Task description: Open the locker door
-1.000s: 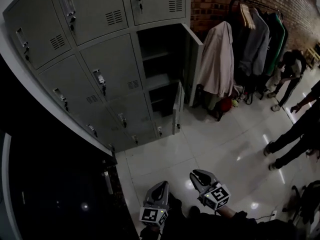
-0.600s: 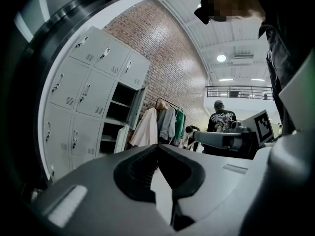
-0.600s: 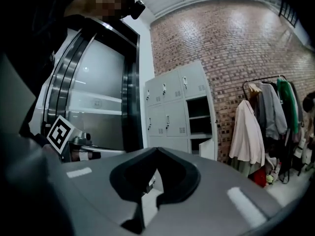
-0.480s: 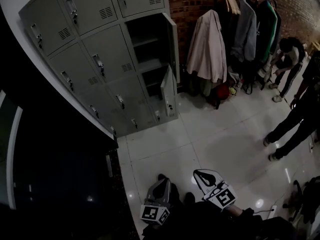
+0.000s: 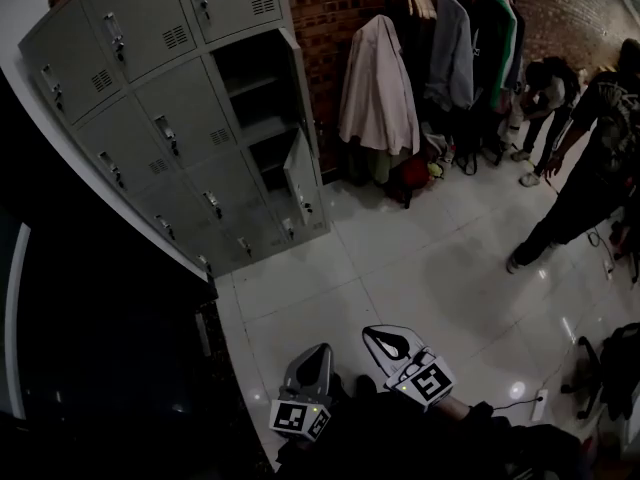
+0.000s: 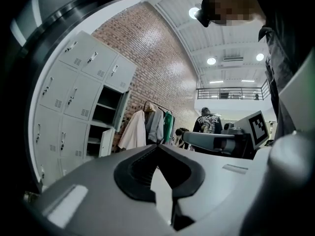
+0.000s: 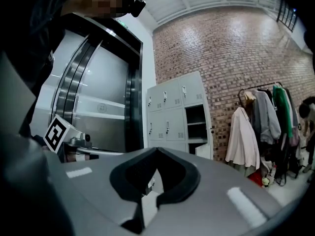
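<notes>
The grey locker bank (image 5: 140,88) stands far off at the upper left of the head view. Its right column has an upper compartment (image 5: 250,78) standing open and, below it, a small door (image 5: 300,180) swung out. Both grippers hang low over the white tile floor, well away from the lockers. My left gripper (image 5: 322,352) is shut with nothing in it, its tips meeting in the left gripper view (image 6: 157,146). My right gripper (image 5: 386,340) is also shut and empty (image 7: 156,149). The right gripper view shows the lockers (image 7: 172,112) ahead.
A clothes rack (image 5: 440,28) with a beige coat (image 5: 375,88) and jackets stands against the brick wall right of the lockers. People (image 5: 580,168) stand at the right. A dark glass panel (image 5: 100,368) fills the lower left. A power strip (image 5: 540,405) lies on the floor.
The head view has swung right, so the lockers slid left and the people came further into frame. The right gripper's jaws have closed. Both grippers stayed low.
</notes>
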Available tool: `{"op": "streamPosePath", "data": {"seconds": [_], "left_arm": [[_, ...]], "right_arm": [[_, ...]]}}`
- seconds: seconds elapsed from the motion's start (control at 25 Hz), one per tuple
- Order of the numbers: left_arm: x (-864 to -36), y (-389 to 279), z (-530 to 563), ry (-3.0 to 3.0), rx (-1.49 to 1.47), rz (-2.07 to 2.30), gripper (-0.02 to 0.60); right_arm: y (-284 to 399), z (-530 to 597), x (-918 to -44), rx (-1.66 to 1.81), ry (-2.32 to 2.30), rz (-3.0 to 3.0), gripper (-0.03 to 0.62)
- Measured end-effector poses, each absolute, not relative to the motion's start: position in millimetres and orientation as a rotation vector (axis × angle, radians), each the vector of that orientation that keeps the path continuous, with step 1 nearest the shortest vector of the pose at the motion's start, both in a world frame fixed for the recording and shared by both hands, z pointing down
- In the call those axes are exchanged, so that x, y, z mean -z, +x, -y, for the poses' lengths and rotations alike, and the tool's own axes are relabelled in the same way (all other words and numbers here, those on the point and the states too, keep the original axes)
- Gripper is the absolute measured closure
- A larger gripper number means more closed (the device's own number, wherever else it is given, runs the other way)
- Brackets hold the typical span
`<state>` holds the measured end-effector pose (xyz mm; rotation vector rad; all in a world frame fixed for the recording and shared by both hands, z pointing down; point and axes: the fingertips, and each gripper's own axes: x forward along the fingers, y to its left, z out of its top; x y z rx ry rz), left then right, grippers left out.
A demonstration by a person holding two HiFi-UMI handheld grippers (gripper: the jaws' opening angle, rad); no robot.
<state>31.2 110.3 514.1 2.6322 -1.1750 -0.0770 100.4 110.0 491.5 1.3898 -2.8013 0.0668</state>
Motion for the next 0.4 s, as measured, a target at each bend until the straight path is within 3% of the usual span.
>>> {"op": "streamPosePath", "data": {"seconds": [0.4], "left_arm": [[-503.3, 57.9, -106.9, 2.69, 0.071, 1.134, 0.563]], "right_arm": [[122.1, -109.6, -495.1, -0.078, 1.427, 2.781, 0.594]]}}
